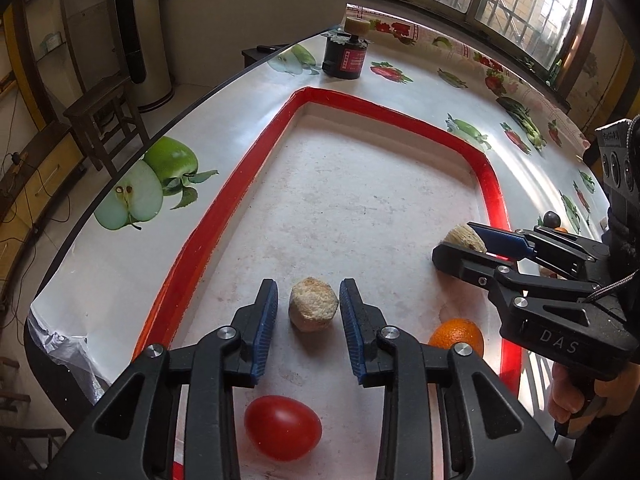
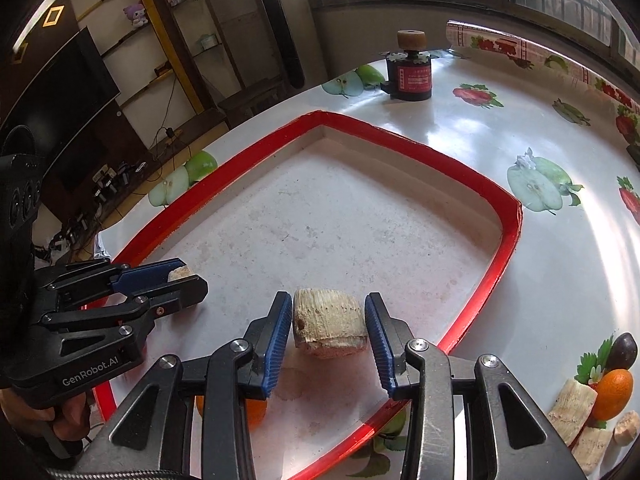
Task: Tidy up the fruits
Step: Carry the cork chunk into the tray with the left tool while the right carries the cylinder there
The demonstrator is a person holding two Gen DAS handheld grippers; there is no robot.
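Observation:
A red-rimmed tray (image 1: 248, 184) (image 2: 472, 168) lies on the table. In the left wrist view my left gripper (image 1: 308, 312) is open around a pale cut chunk (image 1: 313, 304) resting in the tray. A red tomato (image 1: 282, 427) lies under it and an orange (image 1: 460, 334) to its right. In the right wrist view my right gripper (image 2: 328, 328) is open around a beige ridged cylinder piece (image 2: 330, 322) in the tray, its pads (image 2: 280, 328) apart from it. The right gripper (image 1: 468, 246) and the left gripper (image 2: 180, 280) each show in the other view.
A black and red canister (image 1: 345, 54) (image 2: 410, 74) stands on the fruit-print tablecloth (image 1: 132, 196) beyond the tray. On the table right of the tray lie an orange (image 2: 612, 394), a dark plum (image 2: 622, 350) and several pale cut pieces (image 2: 570, 406). A wooden stool (image 1: 104, 120) stands past the table edge.

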